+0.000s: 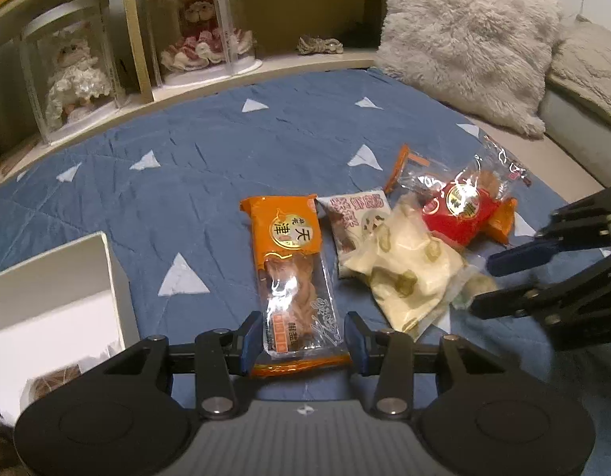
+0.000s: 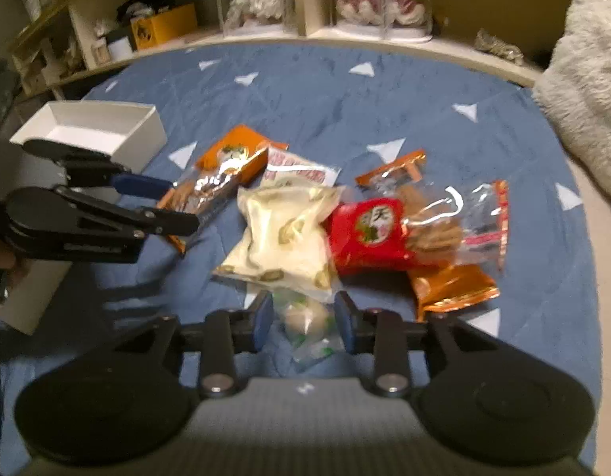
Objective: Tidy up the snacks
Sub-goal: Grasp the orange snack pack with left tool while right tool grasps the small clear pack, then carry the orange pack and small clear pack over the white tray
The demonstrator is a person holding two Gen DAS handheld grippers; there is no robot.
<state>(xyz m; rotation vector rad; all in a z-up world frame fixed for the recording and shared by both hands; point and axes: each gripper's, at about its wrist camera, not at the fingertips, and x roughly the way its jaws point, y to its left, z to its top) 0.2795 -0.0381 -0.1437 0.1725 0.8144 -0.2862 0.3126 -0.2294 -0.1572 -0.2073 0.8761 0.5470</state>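
On the blue quilt (image 1: 194,166) lies a heap of snack packets. My left gripper (image 1: 303,341) is shut on the near end of a long orange twist packet (image 1: 293,261), its pads against both sides. A cream packet (image 1: 404,265), a white-and-red one (image 1: 357,218) and a red one (image 1: 460,214) lie to its right. In the blurred right wrist view my right gripper (image 2: 304,319) is shut on a small clear packet (image 2: 305,317) with a round cake inside. The cream packet (image 2: 281,234) and red packet (image 2: 368,230) lie just beyond it.
An open white box (image 1: 51,301) stands at the left on the quilt, also seen as a white box (image 2: 138,139) behind the left gripper (image 2: 182,206). Another orange packet (image 2: 452,285) lies right. A shelf with cased dolls (image 1: 202,27) runs along the back; a fluffy cushion (image 1: 464,39) sits right.
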